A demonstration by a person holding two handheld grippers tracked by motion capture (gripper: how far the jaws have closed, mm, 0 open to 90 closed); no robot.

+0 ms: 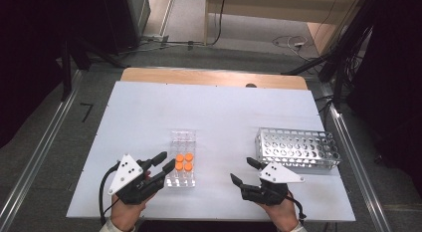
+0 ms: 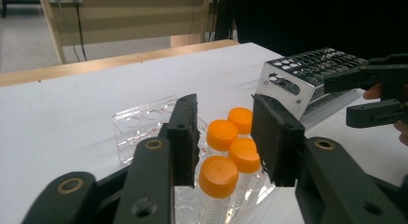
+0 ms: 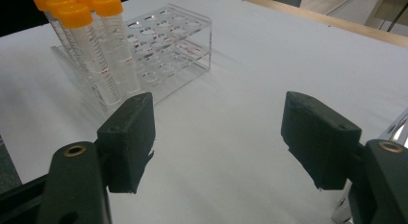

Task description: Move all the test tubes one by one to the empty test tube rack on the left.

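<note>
A clear plastic tube rack [image 1: 182, 142] stands left of the table's middle, with several orange-capped tubes [image 1: 184, 161] upright in its near end. My left gripper [image 1: 165, 161] is open just left of those tubes. In the left gripper view its jaws frame the orange caps [image 2: 221, 132] from the near side without touching them. My right gripper [image 1: 242, 171] is open and empty over bare table, between the clear rack and a metal perforated rack [image 1: 297, 148]. In the right gripper view the tubes [image 3: 91, 46] and the clear rack [image 3: 178, 46] lie ahead to the upper left.
The white table top [image 1: 219, 112] has a wooden strip [image 1: 214, 76] along its far edge. The metal rack's holes [image 2: 298, 75] hold nothing that I can see. Cables and dark stands sit on the floor beyond the table.
</note>
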